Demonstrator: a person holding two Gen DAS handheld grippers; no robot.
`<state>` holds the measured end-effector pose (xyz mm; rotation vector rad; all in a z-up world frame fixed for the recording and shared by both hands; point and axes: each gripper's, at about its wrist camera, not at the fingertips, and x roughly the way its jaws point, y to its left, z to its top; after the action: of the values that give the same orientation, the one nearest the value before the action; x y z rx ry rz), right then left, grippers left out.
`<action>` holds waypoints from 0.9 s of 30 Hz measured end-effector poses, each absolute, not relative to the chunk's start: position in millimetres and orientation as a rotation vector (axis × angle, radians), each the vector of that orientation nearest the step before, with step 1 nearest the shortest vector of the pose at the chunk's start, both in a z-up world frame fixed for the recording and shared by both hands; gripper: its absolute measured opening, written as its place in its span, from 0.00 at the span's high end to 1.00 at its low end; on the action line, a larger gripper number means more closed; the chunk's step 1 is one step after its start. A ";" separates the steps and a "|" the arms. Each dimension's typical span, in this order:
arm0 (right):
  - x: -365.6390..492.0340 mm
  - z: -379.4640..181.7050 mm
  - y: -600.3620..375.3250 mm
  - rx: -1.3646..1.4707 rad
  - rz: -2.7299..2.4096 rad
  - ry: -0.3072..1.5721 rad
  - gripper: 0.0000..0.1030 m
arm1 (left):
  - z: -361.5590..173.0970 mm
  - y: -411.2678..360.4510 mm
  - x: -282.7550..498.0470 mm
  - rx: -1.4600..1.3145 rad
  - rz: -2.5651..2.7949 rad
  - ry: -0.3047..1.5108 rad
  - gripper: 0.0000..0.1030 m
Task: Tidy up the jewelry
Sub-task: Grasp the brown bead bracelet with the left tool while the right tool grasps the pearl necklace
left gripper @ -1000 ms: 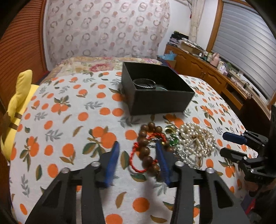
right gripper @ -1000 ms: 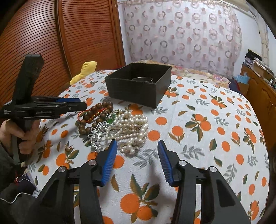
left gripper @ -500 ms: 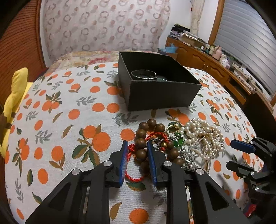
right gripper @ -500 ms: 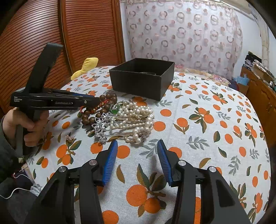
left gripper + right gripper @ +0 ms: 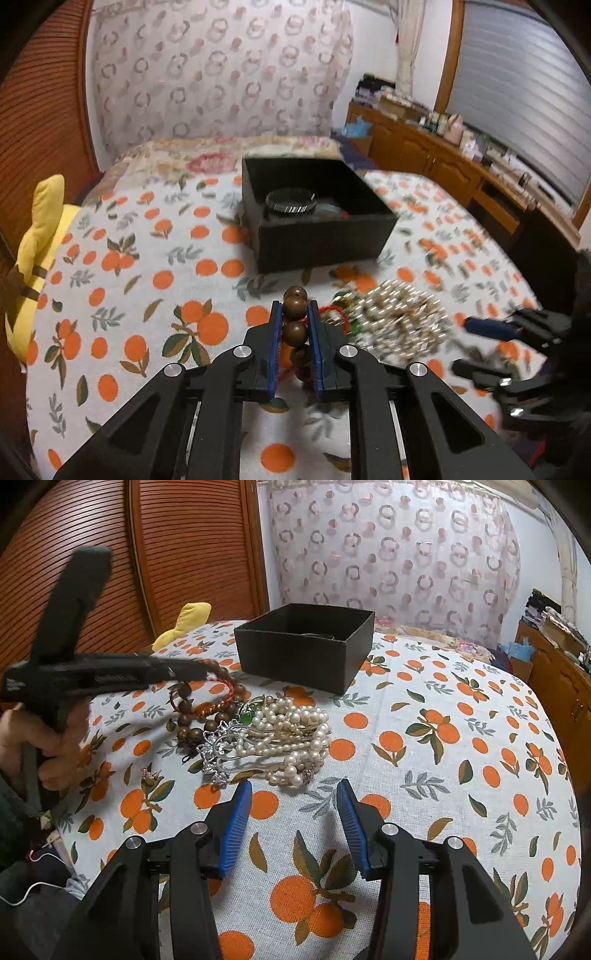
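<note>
My left gripper (image 5: 293, 314) is shut on a brown wooden bead bracelet (image 5: 294, 332) and lifts it off the cloth; in the right wrist view the bracelet (image 5: 192, 716) hangs from the left gripper (image 5: 207, 668), with a red cord bracelet (image 5: 221, 694) tangled in it. A pearl necklace (image 5: 291, 731), a silver hair comb (image 5: 221, 746) and a green piece (image 5: 245, 718) lie in a pile. The black box (image 5: 314, 218) stands behind, with a dark bangle (image 5: 290, 203) inside. My right gripper (image 5: 293, 808) is open and empty, just in front of the pile.
A yellow plush toy (image 5: 33, 254) lies at the table's left edge. A small ornament (image 5: 149, 775) lies on the orange-print cloth left of the pile. A wooden sideboard (image 5: 461, 177) stands at the right. The person's hand (image 5: 44, 746) holds the left gripper.
My left gripper has closed on the wooden bead bracelet and raised it off the cloth, dragging the red cord along. My right gripper stays open near the pile.
</note>
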<state>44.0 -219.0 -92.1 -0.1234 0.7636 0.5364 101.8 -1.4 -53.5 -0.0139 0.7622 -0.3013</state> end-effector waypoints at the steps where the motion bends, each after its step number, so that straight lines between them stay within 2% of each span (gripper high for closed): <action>1: 44.7 -92.0 -219.0 -0.123 0.536 0.764 0.51 | -49.8 -2.0 99.0 -0.016 -0.303 0.751 0.88; 9: 53.9 -81.6 -221.0 -0.126 0.537 0.750 0.52 | -27.1 2.2 80.0 -0.049 -0.312 0.680 0.88; 16: 76.5 -75.9 -223.0 -0.099 0.534 0.759 0.71 | -17.1 9.6 73.3 -0.077 -0.315 0.650 0.88; 24: 89.6 -82.8 -220.1 -0.082 0.529 0.791 0.75 | -19.6 13.7 73.3 -0.071 -0.308 0.669 0.88; 27: 90.1 -84.6 -220.6 -0.084 0.528 0.796 0.82 | -29.9 18.3 75.4 -0.066 -0.297 0.706 0.88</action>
<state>90.1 -220.6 -84.6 -0.0844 0.7958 0.5283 75.4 18.3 -29.9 -0.0660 0.7058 -0.2970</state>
